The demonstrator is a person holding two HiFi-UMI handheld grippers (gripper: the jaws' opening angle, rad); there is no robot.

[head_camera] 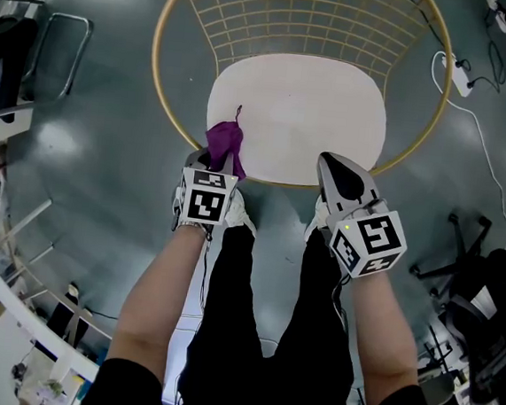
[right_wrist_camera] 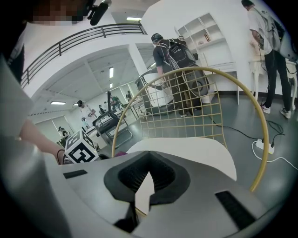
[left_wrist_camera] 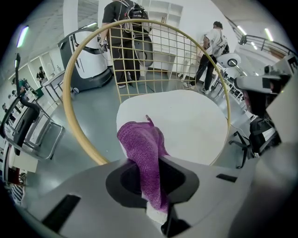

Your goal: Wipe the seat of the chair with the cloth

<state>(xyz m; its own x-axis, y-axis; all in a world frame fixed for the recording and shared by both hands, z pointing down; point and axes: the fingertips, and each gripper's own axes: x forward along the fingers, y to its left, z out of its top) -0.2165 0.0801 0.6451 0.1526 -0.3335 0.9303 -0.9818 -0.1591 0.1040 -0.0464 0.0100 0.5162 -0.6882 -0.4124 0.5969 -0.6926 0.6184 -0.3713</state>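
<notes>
The chair has a white oval seat [head_camera: 306,113] inside a gold ring, with a gold wire backrest [head_camera: 306,20]. My left gripper [head_camera: 214,160] hangs at the seat's near left edge, shut on a purple cloth [head_camera: 226,141]. The cloth bunches up from the jaws over the seat's rim. In the left gripper view the cloth [left_wrist_camera: 144,153] rises out of the left gripper [left_wrist_camera: 156,204] in front of the seat [left_wrist_camera: 186,121]. My right gripper [head_camera: 330,163] is at the seat's near right edge, shut and holding nothing. The right gripper [right_wrist_camera: 139,195] points at the seat [right_wrist_camera: 186,153].
Grey floor surrounds the chair. A white power strip [head_camera: 461,77] and its cable lie at the right, with a black office chair [head_camera: 485,291] behind. A metal-framed chair [head_camera: 36,52] stands at the left. People [left_wrist_camera: 125,42] stand beyond the backrest. My own legs are below the grippers.
</notes>
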